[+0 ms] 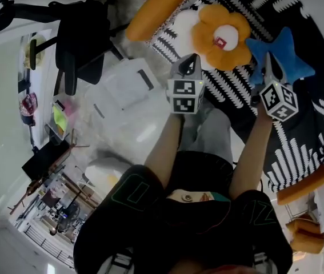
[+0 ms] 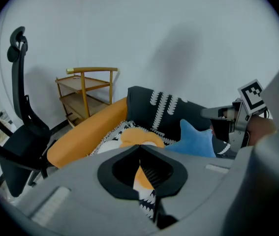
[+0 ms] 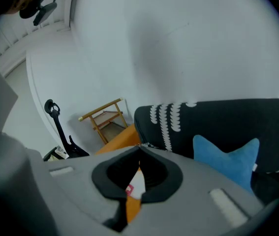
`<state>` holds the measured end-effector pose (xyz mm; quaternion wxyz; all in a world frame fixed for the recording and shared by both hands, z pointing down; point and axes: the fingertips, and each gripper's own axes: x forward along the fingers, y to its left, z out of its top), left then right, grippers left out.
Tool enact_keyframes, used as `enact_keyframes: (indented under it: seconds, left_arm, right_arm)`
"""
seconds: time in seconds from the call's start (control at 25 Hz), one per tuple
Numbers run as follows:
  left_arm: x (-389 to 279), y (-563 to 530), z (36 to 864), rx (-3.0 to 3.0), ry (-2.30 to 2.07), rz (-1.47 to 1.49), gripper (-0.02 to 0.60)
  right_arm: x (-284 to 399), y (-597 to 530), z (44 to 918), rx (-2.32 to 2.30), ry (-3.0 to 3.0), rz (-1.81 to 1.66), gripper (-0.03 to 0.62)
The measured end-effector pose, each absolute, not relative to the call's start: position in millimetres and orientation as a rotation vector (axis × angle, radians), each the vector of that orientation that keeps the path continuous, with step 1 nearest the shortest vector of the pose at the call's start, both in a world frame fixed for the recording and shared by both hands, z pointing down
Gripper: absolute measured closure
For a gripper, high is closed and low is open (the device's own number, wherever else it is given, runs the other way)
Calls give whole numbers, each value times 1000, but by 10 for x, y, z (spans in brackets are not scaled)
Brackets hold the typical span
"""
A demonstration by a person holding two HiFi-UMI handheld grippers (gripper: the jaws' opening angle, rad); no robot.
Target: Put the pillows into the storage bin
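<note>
A plain white wall (image 2: 178,38) runs ahead of me behind a sofa (image 1: 299,147) covered in black cloth with white markings, its armrest a long orange bolster (image 2: 82,132). On my left stands a black office chair (image 1: 76,36). A small wooden two-shelf trolley (image 2: 86,95) stands near the wall, between the chair and the sofa.

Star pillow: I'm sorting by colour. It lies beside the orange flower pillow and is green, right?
No: the head view shows the star pillow is blue, not green. It does lie beside the orange flower pillow.
</note>
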<state>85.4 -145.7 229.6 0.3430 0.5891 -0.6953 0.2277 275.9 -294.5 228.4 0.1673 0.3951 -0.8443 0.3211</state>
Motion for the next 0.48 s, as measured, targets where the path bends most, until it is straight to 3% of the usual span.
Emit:
enact_keyframes:
  seconds: [0.48]
  left_arm:
    - [793,-1750,3420,1538,-1693,808,569]
  right_arm:
    - [2740,-2554,3882,966,-2162,927,591]
